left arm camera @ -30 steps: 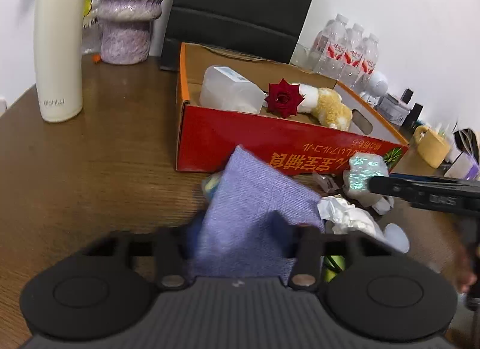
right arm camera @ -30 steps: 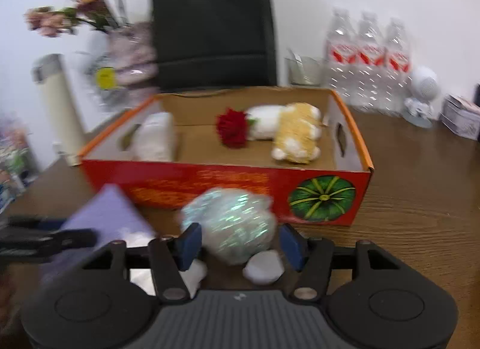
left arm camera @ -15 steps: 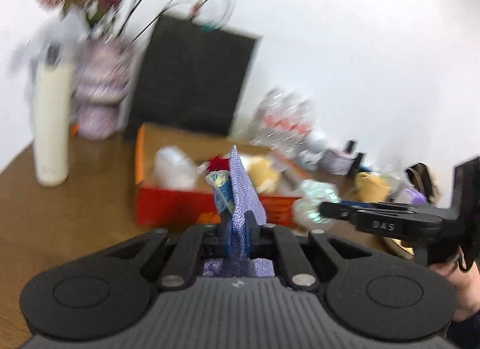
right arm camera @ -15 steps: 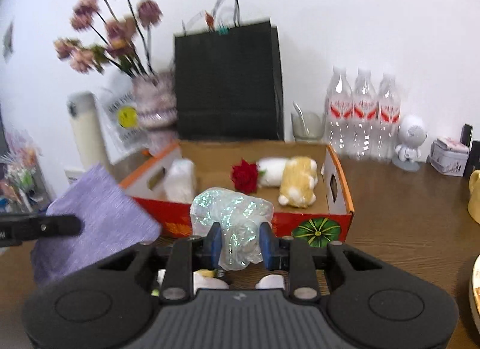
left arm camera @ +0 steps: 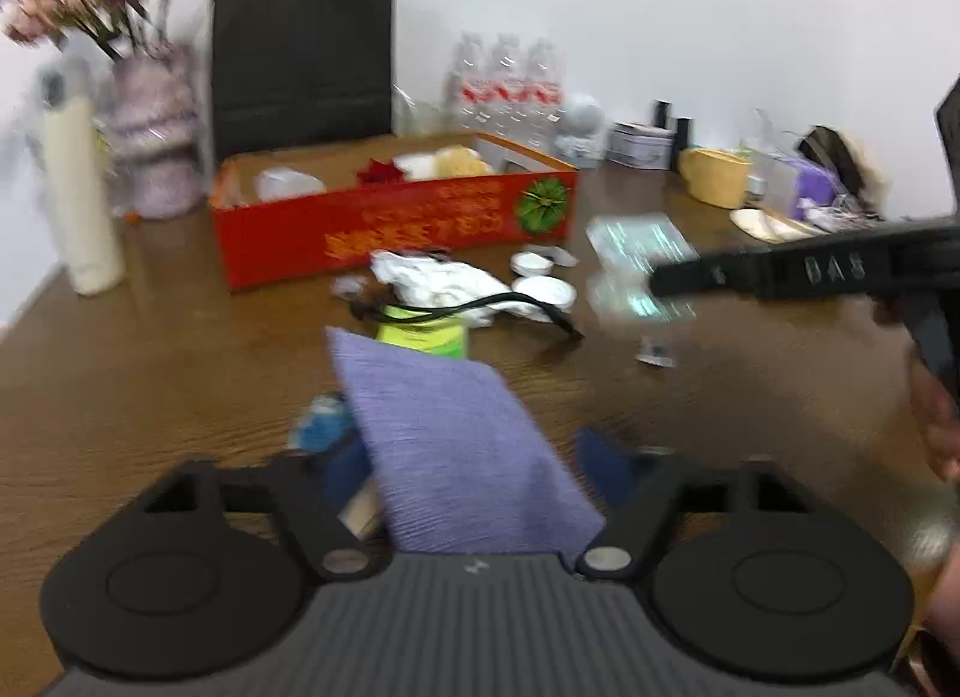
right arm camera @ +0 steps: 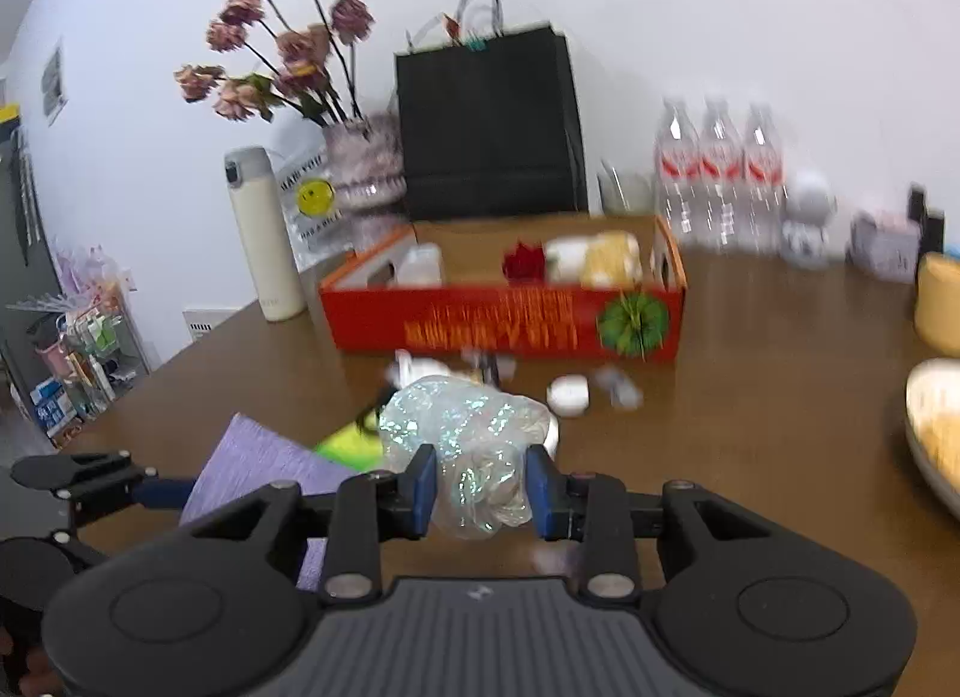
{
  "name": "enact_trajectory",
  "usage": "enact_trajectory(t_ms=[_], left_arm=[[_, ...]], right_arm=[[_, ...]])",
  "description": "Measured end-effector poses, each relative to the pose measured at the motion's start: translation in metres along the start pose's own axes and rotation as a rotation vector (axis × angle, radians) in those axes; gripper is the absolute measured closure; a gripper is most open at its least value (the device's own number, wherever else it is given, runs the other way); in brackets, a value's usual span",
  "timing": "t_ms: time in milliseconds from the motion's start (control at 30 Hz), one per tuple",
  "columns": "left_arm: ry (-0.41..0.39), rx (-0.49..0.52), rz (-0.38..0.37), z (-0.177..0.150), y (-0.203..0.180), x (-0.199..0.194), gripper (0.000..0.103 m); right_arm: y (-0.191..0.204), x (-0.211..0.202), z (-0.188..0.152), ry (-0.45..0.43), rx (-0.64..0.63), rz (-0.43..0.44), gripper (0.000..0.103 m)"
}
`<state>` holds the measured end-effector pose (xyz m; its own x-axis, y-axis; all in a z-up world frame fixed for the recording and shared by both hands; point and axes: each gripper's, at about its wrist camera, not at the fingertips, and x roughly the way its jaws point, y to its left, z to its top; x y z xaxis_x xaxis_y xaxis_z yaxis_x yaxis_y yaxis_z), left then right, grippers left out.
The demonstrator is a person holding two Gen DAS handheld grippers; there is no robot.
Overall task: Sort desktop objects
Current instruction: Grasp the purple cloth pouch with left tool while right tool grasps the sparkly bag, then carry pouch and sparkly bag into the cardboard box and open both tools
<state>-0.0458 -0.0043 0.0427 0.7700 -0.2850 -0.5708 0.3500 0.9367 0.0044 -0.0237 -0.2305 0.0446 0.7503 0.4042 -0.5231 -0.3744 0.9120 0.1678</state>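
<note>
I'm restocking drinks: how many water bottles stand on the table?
3. The water bottles stand side by side at the wall behind the red box's right end, beside the black bag. Others may be hidden.

Each of my two cameras sits just behind its own fingers and looks forward and slightly down over the brown table. My left view faces the red box from the left; my right view faces it head-on. Both share the box, the black bag and the water bottles, and each catches the other gripper at its edge.
</note>
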Motion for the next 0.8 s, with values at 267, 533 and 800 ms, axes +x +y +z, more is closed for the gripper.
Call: enact_trajectory(t_ms=[267,533,800], left_arm=[[-0.093,-0.022,0.018,-0.023,-0.023,-0.038,0.1],[-0.216,-0.028,-0.026,-0.001,-0.028,-0.058,0.1],[-0.36,-0.09,-0.18,0.095,0.009,-0.059,0.101]], right_arm=[[-0.003,-0.009,-0.035,0.01,0.048,-0.003,0.073],[-0.004,-0.025,-0.031,-0.063,0.067,-0.005,0.073],[0.003,-0.023,0.025,-0.185,-0.021,-0.021,0.073]])
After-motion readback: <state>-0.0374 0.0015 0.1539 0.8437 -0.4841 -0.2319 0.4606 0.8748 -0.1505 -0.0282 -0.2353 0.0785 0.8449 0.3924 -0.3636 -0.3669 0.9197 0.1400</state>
